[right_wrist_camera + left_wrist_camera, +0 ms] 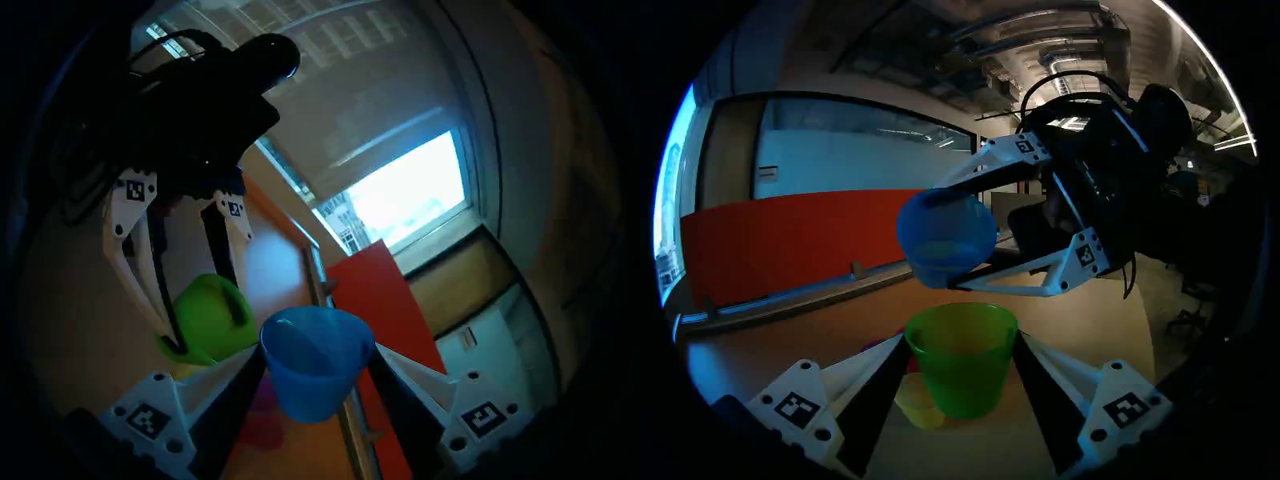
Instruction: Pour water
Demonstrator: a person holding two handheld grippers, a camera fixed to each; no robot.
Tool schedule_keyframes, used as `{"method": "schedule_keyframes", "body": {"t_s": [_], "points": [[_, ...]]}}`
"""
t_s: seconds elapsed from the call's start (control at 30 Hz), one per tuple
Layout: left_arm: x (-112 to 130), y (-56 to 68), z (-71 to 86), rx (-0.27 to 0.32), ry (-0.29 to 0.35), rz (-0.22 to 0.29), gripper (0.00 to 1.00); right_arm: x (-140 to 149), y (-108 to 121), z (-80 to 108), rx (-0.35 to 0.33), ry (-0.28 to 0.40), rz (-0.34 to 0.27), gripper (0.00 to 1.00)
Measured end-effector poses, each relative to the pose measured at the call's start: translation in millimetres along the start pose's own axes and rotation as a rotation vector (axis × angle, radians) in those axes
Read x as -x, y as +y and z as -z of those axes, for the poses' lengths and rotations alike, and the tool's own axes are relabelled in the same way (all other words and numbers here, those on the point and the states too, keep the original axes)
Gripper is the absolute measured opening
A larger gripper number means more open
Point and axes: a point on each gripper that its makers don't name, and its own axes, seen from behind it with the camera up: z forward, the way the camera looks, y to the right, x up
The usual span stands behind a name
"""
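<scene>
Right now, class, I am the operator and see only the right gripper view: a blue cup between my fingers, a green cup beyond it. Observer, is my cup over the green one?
Observer: In the left gripper view the blue cup hangs above the green cup's mouth, with a gap between them.
Operator: Is water falling?
Observer: No stream shows in that gap.
Operator: Anything under the green cup?
Observer: A yellow cup sits lower down over the table, partly hidden by the green cup.
</scene>
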Motion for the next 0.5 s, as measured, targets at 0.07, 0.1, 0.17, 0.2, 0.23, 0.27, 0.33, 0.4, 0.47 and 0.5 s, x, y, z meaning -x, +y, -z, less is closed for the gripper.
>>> {"method": "schedule_keyframes", "body": {"t_s": [0.07,0.1,0.17,0.2,0.23,0.27,0.33,0.4,0.47,0.5], "points": [[-1.3,0.7,0.0,0.001,0.001,-0.001,0.87,-0.5,1.2,-0.2,0.0,-0.004,0.017,0.9],[-1.9,0.9,-0.1,0.002,0.002,-0.001,0.87,-0.9,1.7,-0.3,-0.001,-0.005,0.026,0.9],[-2.6,1.0,-0.5,0.002,0.005,-0.001,0.87,-1.7,2.3,-0.6,-0.002,-0.008,0.039,0.9],[-2.9,1.1,-0.6,0.002,0.006,-0.001,0.87,-2.3,2.7,-0.7,-0.002,-0.008,0.045,0.9],[-3.2,1.1,-0.7,0.003,0.006,-0.001,0.87,-2.9,3.1,-0.8,-0.002,-0.009,0.05,0.9],[-3.4,1.1,-0.8,0.003,0.006,0.0,0.87,-3.5,3.5,-0.9,-0.003,-0.009,0.055,0.9],[-4.0,1.4,-0.7,0.003,0.007,-0.001,0.87,-4.1,4.2,-0.8,-0.002,-0.01,0.065,0.9],[-4.6,1.8,-0.5,0.004,0.007,-0.002,0.87,-4.2,4.7,-0.6,-0.002,-0.012,0.075,0.9],[-5.1,2.4,-0.4,0.005,0.007,-0.004,0.87,-3.6,4.8,-0.5,-0.003,-0.015,0.085,0.9],[-5.2,2.6,-0.4,0.005,0.007,-0.005,0.87,-3.3,4.9,-0.4,-0.003,-0.016,0.091,0.9]]}}
